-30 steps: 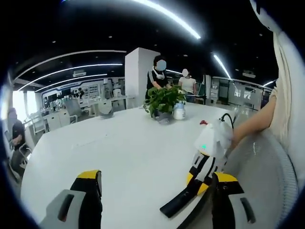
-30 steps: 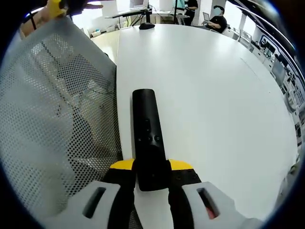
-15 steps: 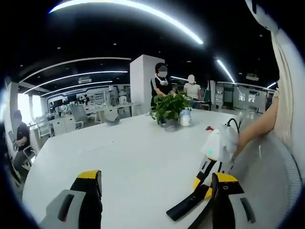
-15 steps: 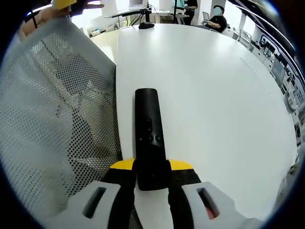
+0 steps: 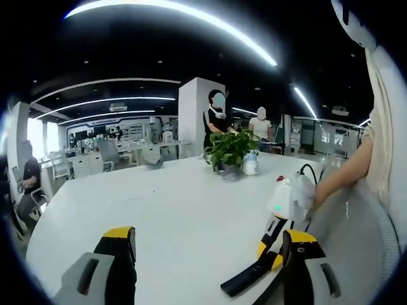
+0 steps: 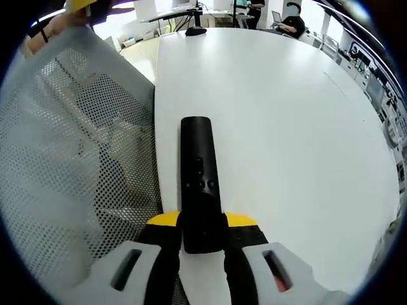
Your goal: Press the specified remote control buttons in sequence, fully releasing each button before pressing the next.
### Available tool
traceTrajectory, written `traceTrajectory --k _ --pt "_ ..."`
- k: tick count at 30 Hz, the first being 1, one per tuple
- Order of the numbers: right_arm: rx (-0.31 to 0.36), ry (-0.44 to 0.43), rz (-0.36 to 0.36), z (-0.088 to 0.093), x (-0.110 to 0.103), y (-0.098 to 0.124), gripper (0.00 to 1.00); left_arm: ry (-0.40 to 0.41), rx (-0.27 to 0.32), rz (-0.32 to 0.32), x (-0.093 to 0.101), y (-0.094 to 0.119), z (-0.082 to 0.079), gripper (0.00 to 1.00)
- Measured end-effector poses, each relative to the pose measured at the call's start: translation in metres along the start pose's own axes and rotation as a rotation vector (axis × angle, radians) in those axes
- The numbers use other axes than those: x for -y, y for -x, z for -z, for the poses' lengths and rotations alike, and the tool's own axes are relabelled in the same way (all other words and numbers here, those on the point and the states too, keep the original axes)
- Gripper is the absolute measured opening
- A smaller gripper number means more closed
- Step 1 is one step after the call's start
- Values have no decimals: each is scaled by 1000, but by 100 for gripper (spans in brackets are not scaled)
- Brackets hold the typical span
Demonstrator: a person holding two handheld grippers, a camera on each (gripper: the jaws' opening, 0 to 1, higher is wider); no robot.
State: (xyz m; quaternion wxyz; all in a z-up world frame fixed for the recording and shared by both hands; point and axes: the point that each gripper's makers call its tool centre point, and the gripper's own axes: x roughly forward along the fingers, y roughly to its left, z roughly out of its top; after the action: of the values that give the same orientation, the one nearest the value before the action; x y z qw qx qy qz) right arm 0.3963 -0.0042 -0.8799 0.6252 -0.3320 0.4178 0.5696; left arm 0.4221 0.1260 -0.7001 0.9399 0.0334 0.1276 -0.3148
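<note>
A slim black remote control [image 6: 198,178] points away along the white table [image 6: 286,127], its near end clamped between the yellow-tipped jaws of my right gripper [image 6: 202,230], which is shut on it. Small buttons show at the remote's middle. In the left gripper view the same remote [image 5: 245,279] juts out low at the right, held by the white right gripper [image 5: 289,200] with a green light. My left gripper [image 5: 206,254] stands open above the table [image 5: 178,210], nothing between its jaws, to the left of the remote.
A potted green plant [image 5: 227,149] and a white bottle [image 5: 251,164] stand at the table's far side, with two people behind. A grey mesh chair back [image 6: 63,159] hugs the table's near edge. A seated person [image 5: 27,184] is at far left.
The left gripper view has tilted up and shifted slightly; the remote stays clamped in the right gripper, with almost no shift on the table.
</note>
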Motion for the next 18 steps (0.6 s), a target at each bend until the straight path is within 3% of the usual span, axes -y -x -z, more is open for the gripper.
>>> traceTrajectory --k 18 --pt "-22 28 -6 -11 33 -4 24 -10 -12 -5 -4 0 3 100"
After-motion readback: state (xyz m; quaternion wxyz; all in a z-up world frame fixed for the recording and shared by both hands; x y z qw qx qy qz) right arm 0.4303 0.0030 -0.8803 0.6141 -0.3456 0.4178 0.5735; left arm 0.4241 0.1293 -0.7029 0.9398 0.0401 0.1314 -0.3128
